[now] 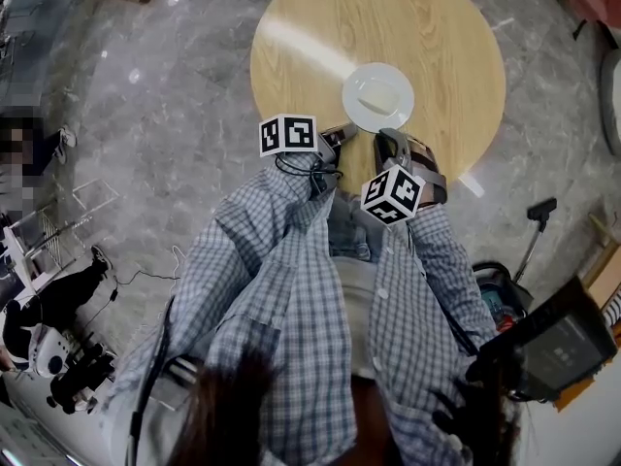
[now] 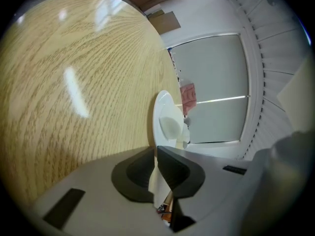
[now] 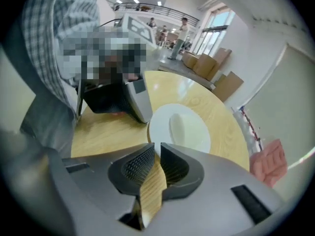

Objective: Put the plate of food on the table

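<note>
Floor of grey marbled stone (image 1: pixel 175 95) lies all round the round wooden worktop (image 1: pixel 437 37). The loose things sit well apart from it: a wire rack (image 1: pixel 87 197) to my left, a black long-handled tool (image 1: pixel 536 223) to my right, and cardboard boxes (image 3: pixel 206 63) beyond the far edge. The white plate (image 1: pixel 351 83) is over the worktop's near side, just ahead of my checked sleeves (image 1: pixel 291 260); I cannot tell whether it rests on the wood. My left gripper (image 2: pixel 156 151) has its fingers (image 2: pixel 133 173) narrowed onto the plate's near rim. My right gripper (image 3: pixel 158 147) pinches that rim just beside it, with the left one's dark body close against the plate. The food (image 3: pixel 177 127) is a pale oblong in the plate's middle, its long axis running away from my right fingers (image 3: pixel 138 166).
</note>
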